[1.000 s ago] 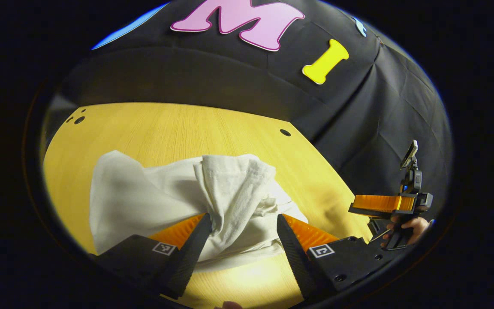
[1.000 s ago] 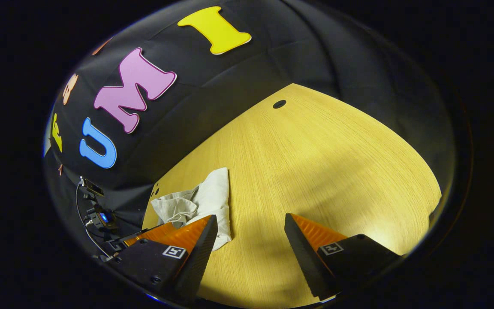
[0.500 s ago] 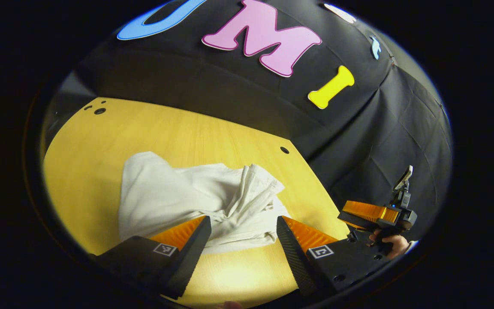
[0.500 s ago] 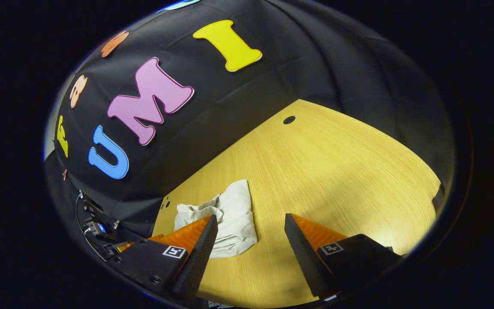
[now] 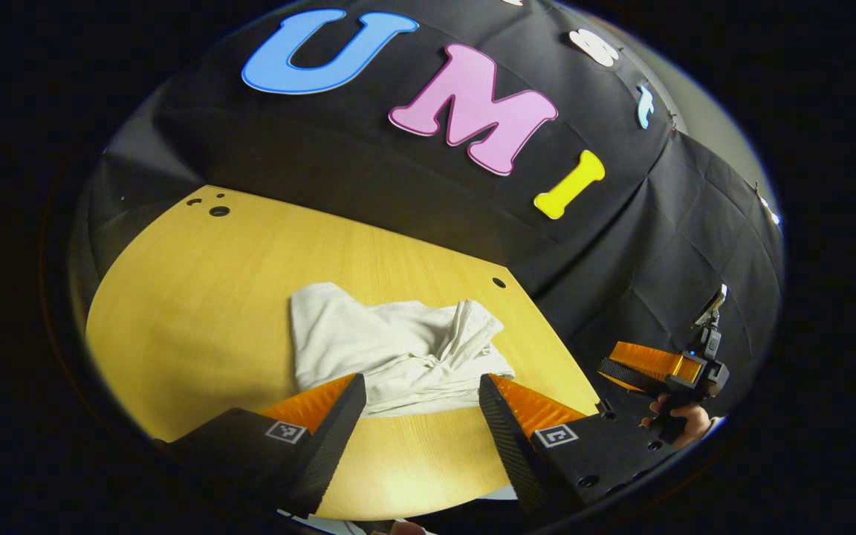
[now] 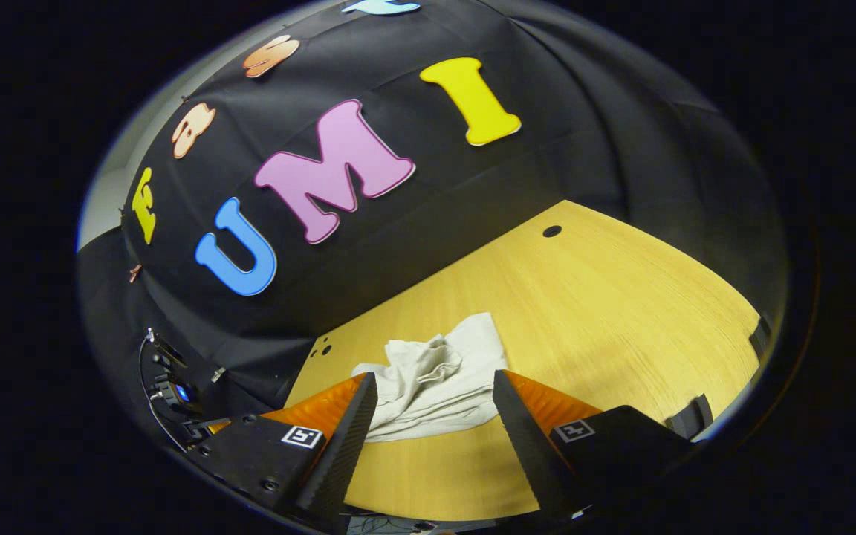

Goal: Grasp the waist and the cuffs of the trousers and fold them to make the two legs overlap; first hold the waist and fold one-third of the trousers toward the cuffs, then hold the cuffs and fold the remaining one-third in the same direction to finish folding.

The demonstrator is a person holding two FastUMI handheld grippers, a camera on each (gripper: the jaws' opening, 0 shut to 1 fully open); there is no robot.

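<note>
Wooden table [image 5: 198,297]: trousers [image 5: 391,349] bunched just ahead of left gripper [image 5: 420,394], nearer; right gripper [image 6: 434,394] farther. Both agape, empty.

Right gripper [image 6: 428,431] fingers spread wide apart, nothing between them, held above wooden table [image 6: 606,312]. White trousers [image 6: 435,383] lying crumpled in a bunched heap on table just beyond fingertips, not touched. Small round hole [image 6: 551,231] near far table edge, two small holes [image 6: 322,349] at left corner. Cabled device [image 6: 175,390] at lower left, details unclear.
</note>
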